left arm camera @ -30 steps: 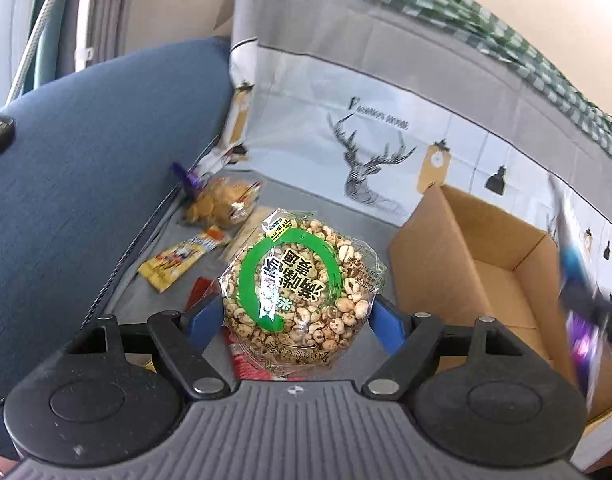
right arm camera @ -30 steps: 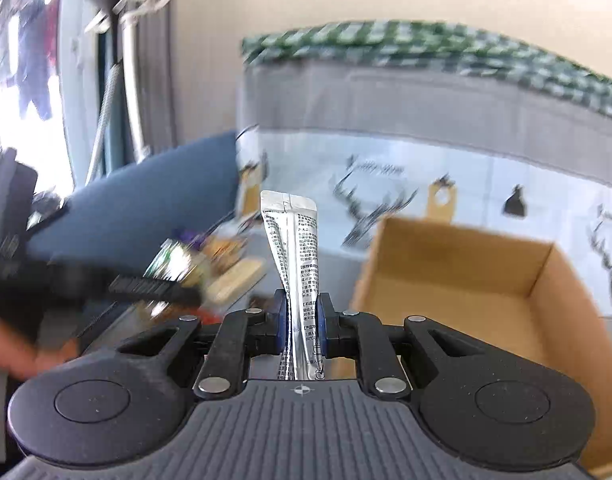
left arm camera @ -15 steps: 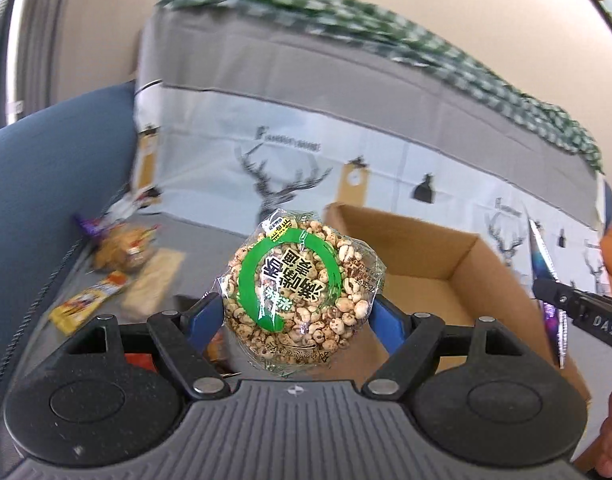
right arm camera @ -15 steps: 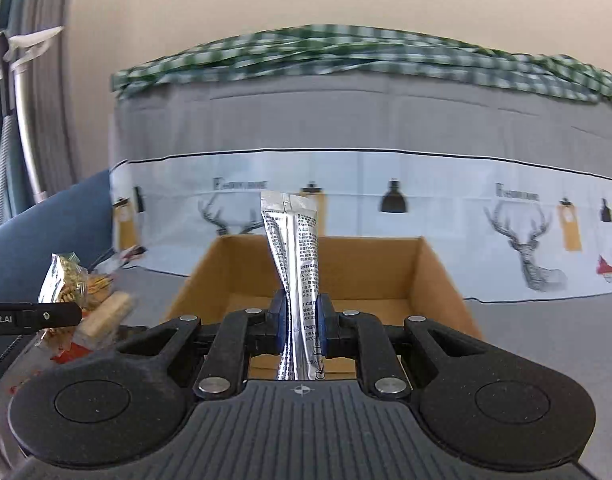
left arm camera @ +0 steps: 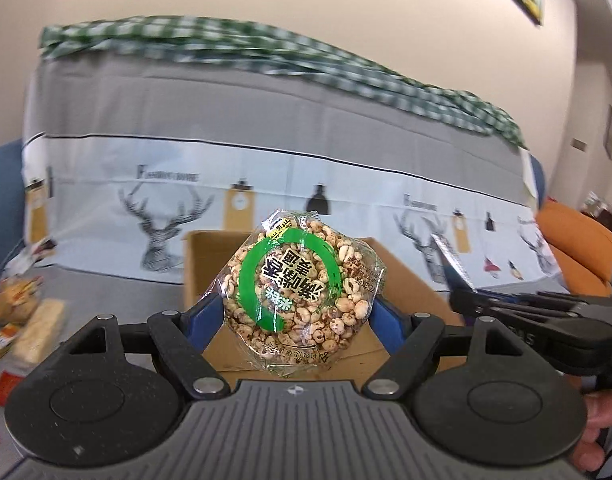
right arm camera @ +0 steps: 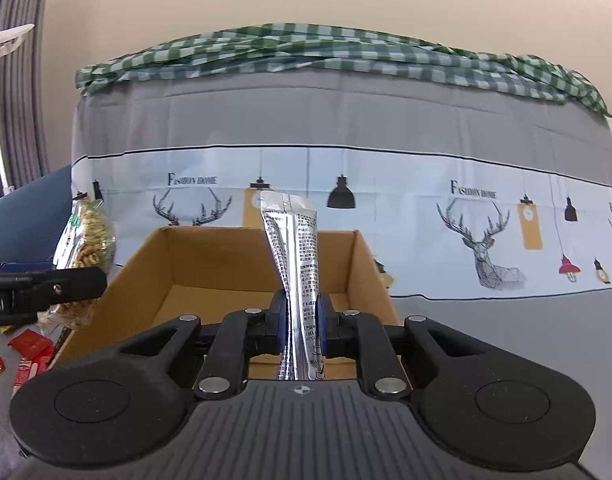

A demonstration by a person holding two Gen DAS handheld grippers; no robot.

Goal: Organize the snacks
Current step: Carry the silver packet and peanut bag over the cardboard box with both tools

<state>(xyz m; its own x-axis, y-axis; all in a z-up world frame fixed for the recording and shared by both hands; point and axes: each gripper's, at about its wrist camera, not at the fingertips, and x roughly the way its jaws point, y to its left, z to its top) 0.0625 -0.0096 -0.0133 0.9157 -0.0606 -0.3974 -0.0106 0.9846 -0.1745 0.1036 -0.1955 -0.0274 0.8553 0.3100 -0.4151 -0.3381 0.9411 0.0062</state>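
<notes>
My left gripper (left arm camera: 296,314) is shut on a round clear pack of puffed grain (left arm camera: 302,284) with a green ring label, held upright in front of the open cardboard box (left arm camera: 405,280). My right gripper (right arm camera: 302,320) is shut on a slim silver sachet (right arm camera: 292,248) that stands up between its blue pads, right over the near edge of the same box (right arm camera: 154,272). Each gripper shows in the other's view: the right one (left arm camera: 461,300) at the box's right side, the left one (right arm camera: 82,280) at the box's left side with the puffed grain pack (right arm camera: 86,240).
Several loose snacks lie on the grey cover left of the box: a pale bar (left arm camera: 40,330), a bag of biscuits (left arm camera: 16,304), red packets (right arm camera: 30,344). Behind stands a backrest draped in a deer-print cloth (right arm camera: 345,200). An orange cushion (left arm camera: 573,248) is at right.
Both grippers have swung right, from the snack pile over to the box, each keeping its snack. The box now sits straight ahead in both views.
</notes>
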